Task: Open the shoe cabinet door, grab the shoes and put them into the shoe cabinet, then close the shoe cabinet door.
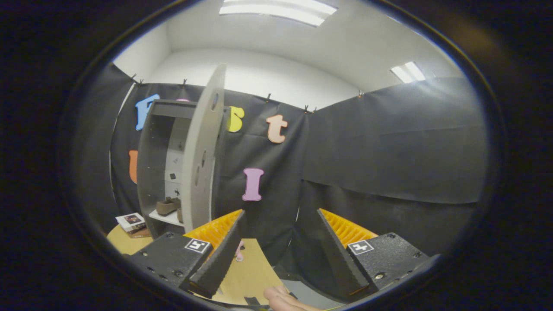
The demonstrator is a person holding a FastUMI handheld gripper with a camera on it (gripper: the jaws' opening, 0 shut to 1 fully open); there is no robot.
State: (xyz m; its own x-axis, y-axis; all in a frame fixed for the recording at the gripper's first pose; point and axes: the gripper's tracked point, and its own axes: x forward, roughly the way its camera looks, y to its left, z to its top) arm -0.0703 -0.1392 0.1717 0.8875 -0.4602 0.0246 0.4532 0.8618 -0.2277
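Right up close, I see my gripper (278, 224) with its two fingers spread wide apart, nothing between them and nothing touching either one. Each finger is a wedge with a ribbed inner face, mounted on a rough-grained block with screw heads and a small square marker on top. Just below the fingers, a person's fingertips (283, 299) poke into view.

Under the left finger I have a round table (248, 272) with a smooth, pale wooden top. Further along the table's far side, a small stack of books (131, 223) lies flat, just beside the foot of the shoe cabinet (157, 168).

The cabinet stands upright beyond the left finger, grey, matte and boxy, its front open. Its door (203, 147) is swung out towards me, a tall flat panel with a rounded top and several round holes along it. Inside, on a low white shelf, I can make out a brown shoe (167, 206); a second shoe seems to sit behind the door's edge, but I can't tell for sure.

Behind everything hangs black cloth (389, 147), clipped along its top edge, with a white wall and ceiling lights above.
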